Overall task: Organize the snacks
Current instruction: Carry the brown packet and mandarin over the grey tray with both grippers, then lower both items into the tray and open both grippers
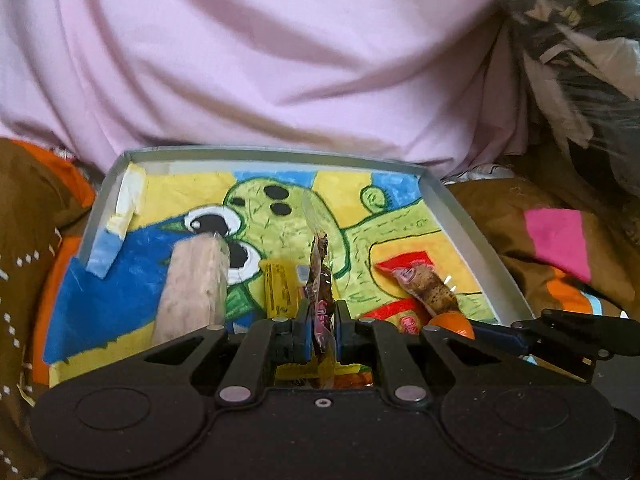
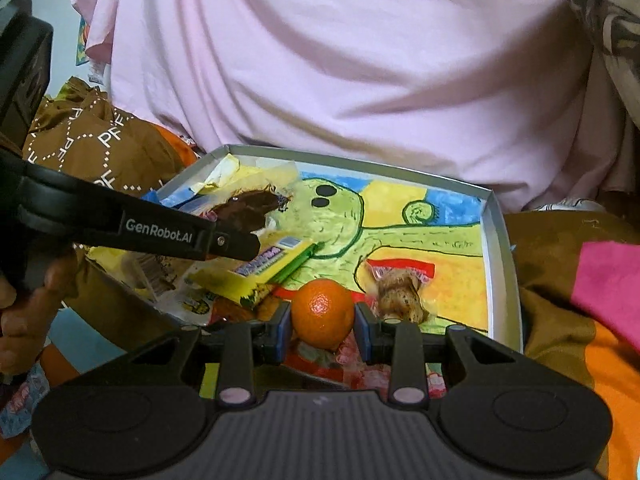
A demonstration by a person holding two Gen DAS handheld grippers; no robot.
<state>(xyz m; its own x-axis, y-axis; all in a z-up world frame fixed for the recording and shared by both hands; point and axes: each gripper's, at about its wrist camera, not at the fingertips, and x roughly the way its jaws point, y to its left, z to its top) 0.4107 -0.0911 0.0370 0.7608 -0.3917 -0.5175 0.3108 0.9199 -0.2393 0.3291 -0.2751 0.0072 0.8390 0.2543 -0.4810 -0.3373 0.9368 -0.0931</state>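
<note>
A shallow grey tray (image 1: 452, 216) lined with a bright cartoon drawing lies on the bed; it also shows in the right wrist view (image 2: 496, 240). My left gripper (image 1: 323, 316) is shut on a thin clear snack packet (image 1: 320, 264) with dark contents, held upright over the tray. My right gripper (image 2: 322, 320) is shut on a small orange (image 2: 322, 312) over the tray's near edge. In the tray lie a pale wafer pack (image 1: 196, 288), a yellow bar (image 1: 280, 288) and a red-wrapped brown pastry (image 1: 424, 284), which also shows in the right wrist view (image 2: 400, 288).
A pink sheet (image 1: 280, 60) rises behind the tray. Brown and orange patterned bedding (image 1: 540, 220) surrounds it, with a pink patch (image 1: 560, 244) on the right. More wrappers (image 2: 352, 360) lie at the tray's near edge. The left gripper's arm (image 2: 160, 228) crosses the right wrist view.
</note>
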